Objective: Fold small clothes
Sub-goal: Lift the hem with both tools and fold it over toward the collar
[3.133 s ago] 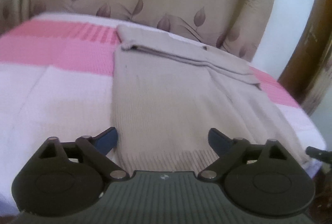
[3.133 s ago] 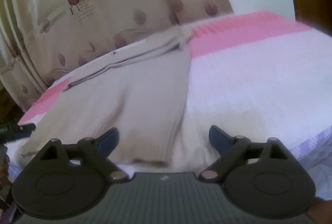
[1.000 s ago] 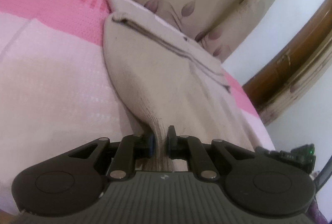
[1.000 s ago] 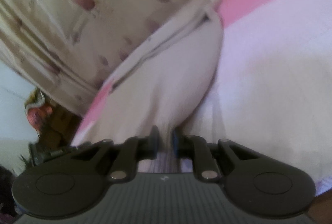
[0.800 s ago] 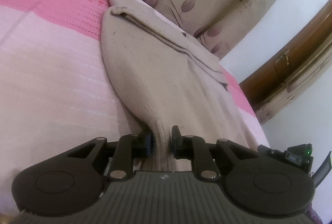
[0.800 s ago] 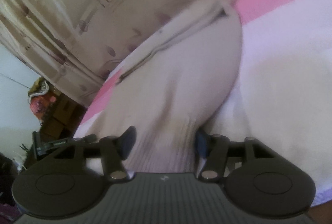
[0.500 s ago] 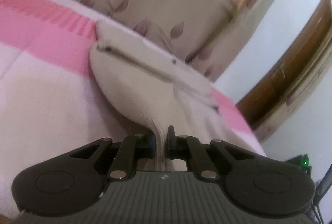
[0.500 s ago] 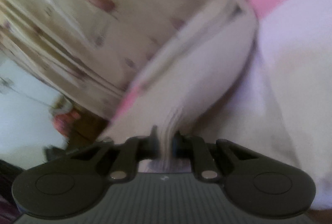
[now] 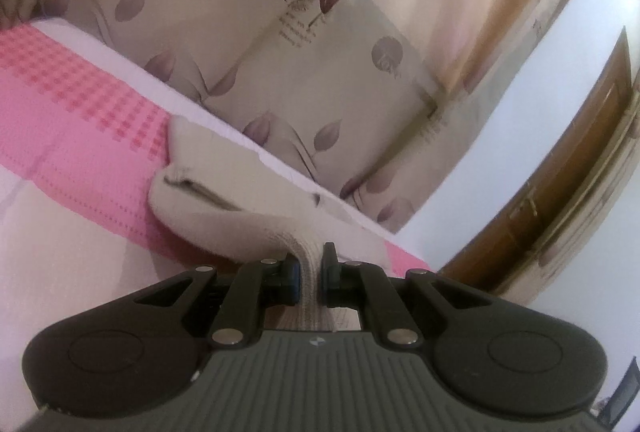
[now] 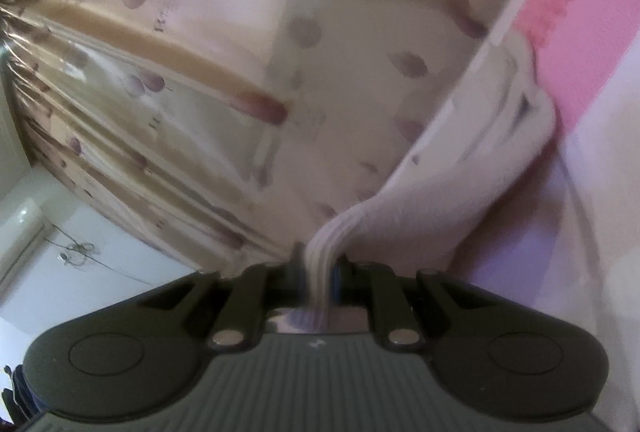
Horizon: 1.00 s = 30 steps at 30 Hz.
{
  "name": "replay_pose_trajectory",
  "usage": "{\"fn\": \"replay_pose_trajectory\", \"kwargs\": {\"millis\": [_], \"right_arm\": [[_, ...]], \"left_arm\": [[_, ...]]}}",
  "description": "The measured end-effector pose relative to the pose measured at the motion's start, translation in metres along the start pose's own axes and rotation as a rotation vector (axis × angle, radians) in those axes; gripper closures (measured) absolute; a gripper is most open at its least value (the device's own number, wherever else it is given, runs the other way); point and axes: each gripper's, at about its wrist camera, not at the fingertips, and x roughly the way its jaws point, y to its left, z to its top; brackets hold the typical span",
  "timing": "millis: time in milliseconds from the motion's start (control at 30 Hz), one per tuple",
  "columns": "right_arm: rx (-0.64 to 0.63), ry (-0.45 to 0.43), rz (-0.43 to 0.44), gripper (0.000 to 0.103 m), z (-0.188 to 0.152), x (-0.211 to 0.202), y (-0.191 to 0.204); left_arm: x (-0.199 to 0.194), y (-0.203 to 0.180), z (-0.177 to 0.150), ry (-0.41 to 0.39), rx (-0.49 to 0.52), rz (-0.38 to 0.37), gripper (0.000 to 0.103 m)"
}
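Observation:
A beige knit sweater (image 9: 240, 228) lies on a pink and white bedspread (image 9: 72, 135), its far end folded over near the curtain. My left gripper (image 9: 309, 268) is shut on the ribbed hem at one near corner and holds it raised off the bed. In the right wrist view the same sweater (image 10: 432, 199) hangs up from the bed to my right gripper (image 10: 318, 268), which is shut on the other ribbed hem corner. The stretch of hem between the two grippers is out of sight.
A leaf-patterned curtain (image 9: 320, 43) hangs close behind the bed. A white wall and a brown wooden door frame (image 9: 552, 199) stand to the right in the left wrist view. The bedspread (image 10: 600, 159) stretches away to the right of the sweater in the right wrist view.
Both grippers have risen with the sweater's hem, lifting its near end off the bed. The right gripper opened briefly, then shut again on the hem and rolled.

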Motion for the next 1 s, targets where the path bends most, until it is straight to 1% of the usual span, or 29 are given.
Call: {"fn": "replay_pose_trajectory", "kwargs": {"millis": [100, 267, 400, 500, 633, 767, 1000], "right_arm": [[-0.013, -0.016, 0.004, 0.09, 0.009, 0.006, 0.002], [-0.037, -0.04, 0.019, 0.09, 0.025, 0.015, 0.004], [-0.049, -0.052, 0.012, 0.09, 0.04, 0.024, 0.002], [-0.042, -0.067, 0.009, 0.09, 0.052, 0.026, -0.004], [-0.048, -0.085, -0.007, 0.09, 0.065, 0.033, -0.009], [-0.049, -0.092, -0.03, 0.09, 0.076, 0.043, -0.015], [-0.042, -0.095, -0.062, 0.09, 0.085, 0.055, -0.024]], "left_arm": [[0.007, -0.002, 0.007, -0.011, 0.006, -0.006, 0.094], [0.021, -0.011, 0.017, -0.045, 0.052, 0.003, 0.094], [0.032, -0.012, 0.026, -0.067, 0.049, 0.012, 0.094], [0.039, -0.009, 0.034, -0.074, 0.026, 0.022, 0.094], [0.052, -0.005, 0.043, -0.087, 0.015, 0.049, 0.094], [0.062, -0.006, 0.048, -0.095, 0.029, 0.081, 0.094], [0.081, -0.007, 0.053, -0.095, 0.044, 0.135, 0.094]]}}
